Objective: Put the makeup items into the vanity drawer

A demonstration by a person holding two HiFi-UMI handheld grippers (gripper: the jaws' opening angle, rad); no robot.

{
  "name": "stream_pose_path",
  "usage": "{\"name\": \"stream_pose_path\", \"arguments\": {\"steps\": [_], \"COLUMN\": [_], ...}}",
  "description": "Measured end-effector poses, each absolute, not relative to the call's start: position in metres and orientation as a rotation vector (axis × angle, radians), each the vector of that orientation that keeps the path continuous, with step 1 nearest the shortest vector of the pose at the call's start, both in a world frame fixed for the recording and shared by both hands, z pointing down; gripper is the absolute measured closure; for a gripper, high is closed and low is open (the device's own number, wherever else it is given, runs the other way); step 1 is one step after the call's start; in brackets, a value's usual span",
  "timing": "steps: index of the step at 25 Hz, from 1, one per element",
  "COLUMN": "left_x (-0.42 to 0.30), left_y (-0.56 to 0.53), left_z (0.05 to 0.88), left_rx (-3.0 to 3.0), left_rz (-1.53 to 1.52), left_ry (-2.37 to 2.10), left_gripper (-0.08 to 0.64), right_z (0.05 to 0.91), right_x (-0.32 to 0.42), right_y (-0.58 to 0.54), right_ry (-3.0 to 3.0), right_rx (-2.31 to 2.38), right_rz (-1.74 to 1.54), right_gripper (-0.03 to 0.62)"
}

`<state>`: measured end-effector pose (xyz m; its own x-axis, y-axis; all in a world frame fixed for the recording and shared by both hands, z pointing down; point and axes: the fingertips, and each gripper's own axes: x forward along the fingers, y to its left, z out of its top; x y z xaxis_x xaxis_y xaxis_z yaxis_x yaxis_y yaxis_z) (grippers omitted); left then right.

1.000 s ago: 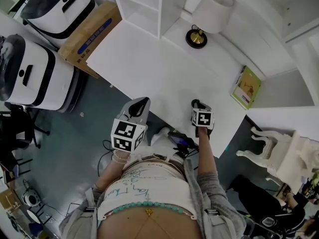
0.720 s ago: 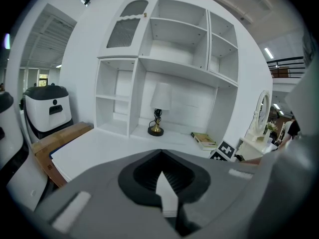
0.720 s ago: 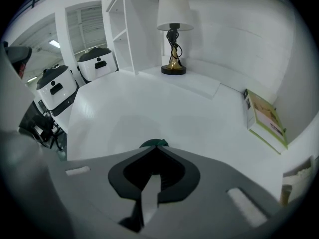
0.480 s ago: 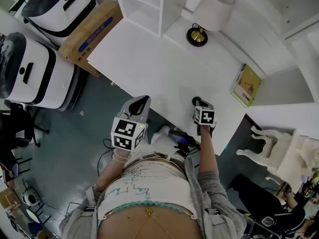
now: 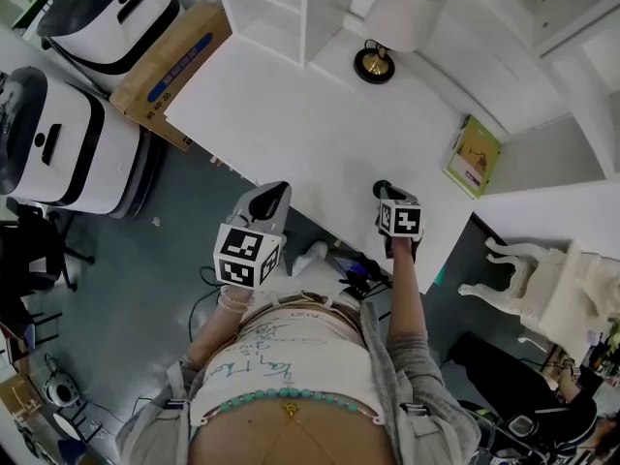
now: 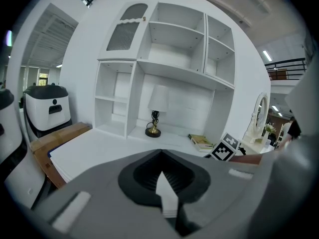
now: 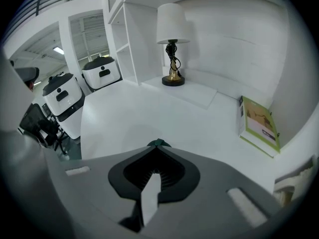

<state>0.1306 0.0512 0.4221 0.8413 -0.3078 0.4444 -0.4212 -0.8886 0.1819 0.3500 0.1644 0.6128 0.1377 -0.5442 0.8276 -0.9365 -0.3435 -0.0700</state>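
When scanned from the far left, opens on two white, dark-topped machines (image 5: 58,153) on the grey floor, with a flat cardboard box (image 5: 170,66) beside the left corner of the white surface (image 5: 310,134). Then the left gripper (image 5: 275,198), held at the near edge, fingers closed flat against each other. Behind it, across the surface, a white shelf unit (image 5: 266,3) against the wall. Just right of that, a table lamp (image 5: 387,32) with a white shade and a brass-and-black base. Below the near edge, between the two arms, some dark bits (image 5: 351,267), too small to name. Further right, the right gripper (image 7: 157,147), tilted down over the surface close to its near edge, fingers clamped on the makeup item (image 7: 157,142): small, dark green, only its tip peeking past the fingertips. Well apart to the right, a green-covered book (image 5: 473,156) lying flat by the side wall. Beyond the surface, a white carved chair (image 5: 542,289).
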Motion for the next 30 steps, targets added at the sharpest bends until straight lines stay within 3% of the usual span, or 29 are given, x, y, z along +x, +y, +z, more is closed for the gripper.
{"name": "stream_pose_path", "arguments": {"steps": [30], "left_x": [0.159], "left_y": [0.096], "left_z": [0.424], "left_rx": [2.837], "left_rz": [0.632], "left_ry": [-0.522], "left_gripper": [0.558], "right_z": [0.529], "right_x": [0.335], "right_y": [0.169], "right_ry": [-1.718], "right_rx": [1.957], "right_rz": [0.995], "right_gripper": [0.563]}}
